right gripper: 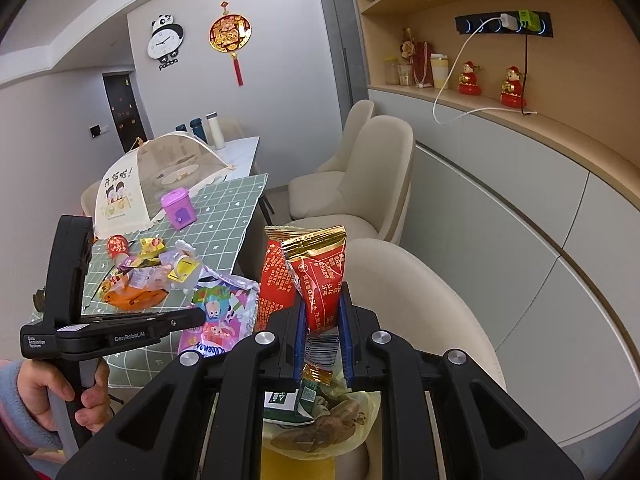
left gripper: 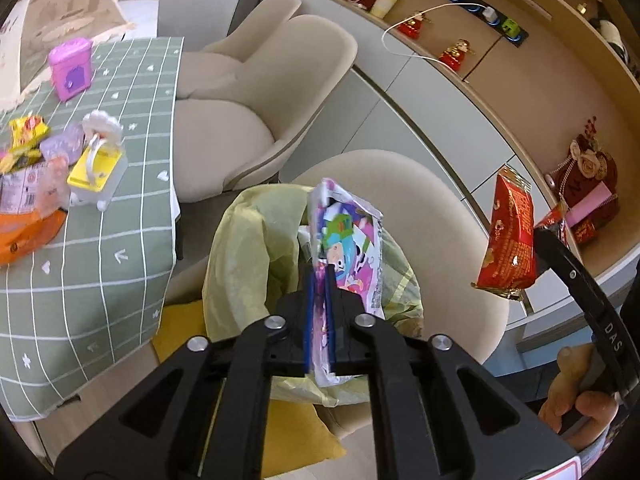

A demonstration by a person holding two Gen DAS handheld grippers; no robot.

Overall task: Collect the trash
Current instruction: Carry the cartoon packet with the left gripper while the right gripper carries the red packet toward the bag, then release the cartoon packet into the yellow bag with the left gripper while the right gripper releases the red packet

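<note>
My left gripper [left gripper: 319, 270] is shut on a pink cartoon wrapper [left gripper: 352, 248] and holds it over the open yellow-green trash bag [left gripper: 248, 248] on a beige chair. My right gripper [right gripper: 322, 308] is shut on a red and gold snack wrapper [right gripper: 320, 276], above the same bag [right gripper: 360, 432], which holds peels and a carton. The red wrapper [left gripper: 510, 240] shows at the right of the left wrist view. The pink wrapper [right gripper: 218, 320] shows at the left of the right wrist view. More wrappers [left gripper: 24, 184] lie on the green checked table [left gripper: 120, 240].
A yellow-lidded white container [left gripper: 98, 172] and a purple tin [left gripper: 71, 69] stand on the table beside a mesh food cover [right gripper: 160, 176]. Beige chairs [left gripper: 256, 92] line the table's side. A sideboard [right gripper: 520, 216] with red figurines runs along the right wall.
</note>
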